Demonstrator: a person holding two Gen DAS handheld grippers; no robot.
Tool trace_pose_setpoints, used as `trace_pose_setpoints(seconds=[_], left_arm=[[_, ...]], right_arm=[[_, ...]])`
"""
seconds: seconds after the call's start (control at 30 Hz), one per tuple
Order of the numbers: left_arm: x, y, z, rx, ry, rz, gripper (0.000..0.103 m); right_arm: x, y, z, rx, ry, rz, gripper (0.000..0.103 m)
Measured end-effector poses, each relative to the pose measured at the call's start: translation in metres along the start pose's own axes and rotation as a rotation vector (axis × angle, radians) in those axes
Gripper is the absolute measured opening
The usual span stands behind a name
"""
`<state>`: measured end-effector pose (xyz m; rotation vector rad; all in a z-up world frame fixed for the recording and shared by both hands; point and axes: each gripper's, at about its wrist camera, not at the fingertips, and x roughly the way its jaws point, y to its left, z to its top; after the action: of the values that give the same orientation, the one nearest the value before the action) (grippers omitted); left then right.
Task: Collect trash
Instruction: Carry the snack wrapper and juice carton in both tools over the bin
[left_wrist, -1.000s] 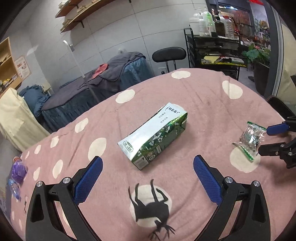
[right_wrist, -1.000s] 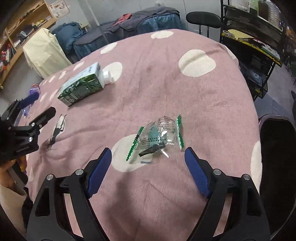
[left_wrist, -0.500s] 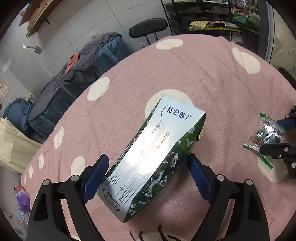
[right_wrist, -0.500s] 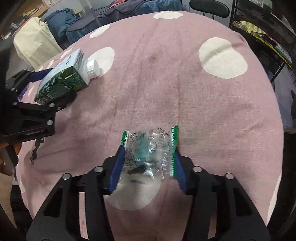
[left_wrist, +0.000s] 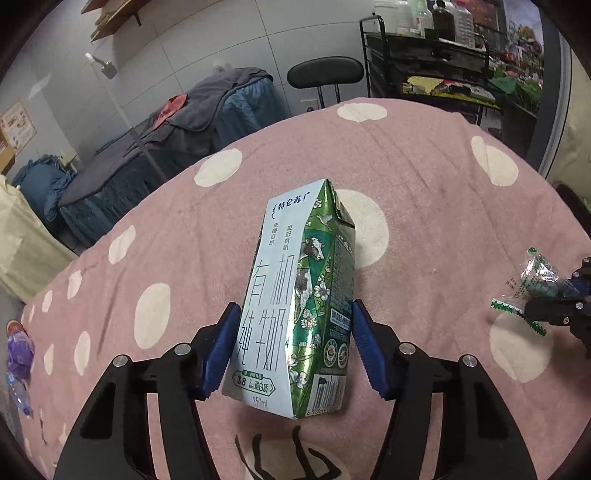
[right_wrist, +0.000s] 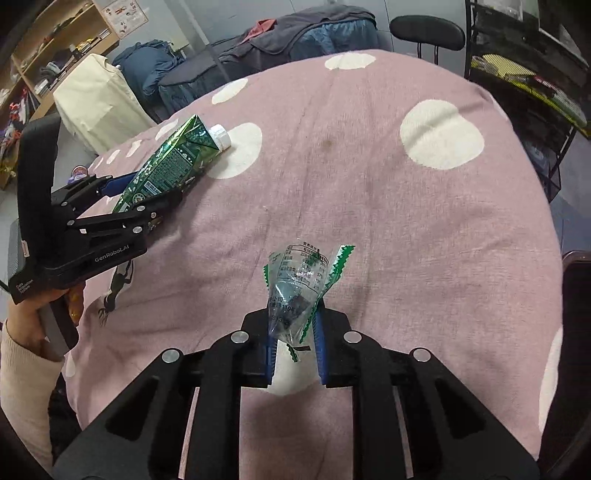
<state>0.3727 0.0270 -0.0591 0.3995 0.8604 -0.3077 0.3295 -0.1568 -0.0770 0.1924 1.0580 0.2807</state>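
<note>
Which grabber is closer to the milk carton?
Left. The left gripper has the milk carton between its closing jaws. The right gripper is off to the side, closing on a crinkly wrapper.

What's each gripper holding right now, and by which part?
The left gripper, jaws closing, has the milk carton by the two sides of its lower body, cap end away. The right gripper, jaws closing, pinches the crumpled clear wrapper at its near end.
</note>
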Motion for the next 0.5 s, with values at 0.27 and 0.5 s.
trace_pose_setpoints(seconds=[0.27,0.5], left_arm=[[-0.03,-0.021,-0.017,-0.066,-0.095,-0.031,0.056],[-0.06,-0.04,-0.029,-0.125,-0.187,-0.086,0.056]], right_arm=[[-0.035,-0.003,-0.014,-0.034,-0.086,-0.027,0.018],[-0.054,-0.008,-0.031,-0.036,-0.14,-0.037,0.018]])
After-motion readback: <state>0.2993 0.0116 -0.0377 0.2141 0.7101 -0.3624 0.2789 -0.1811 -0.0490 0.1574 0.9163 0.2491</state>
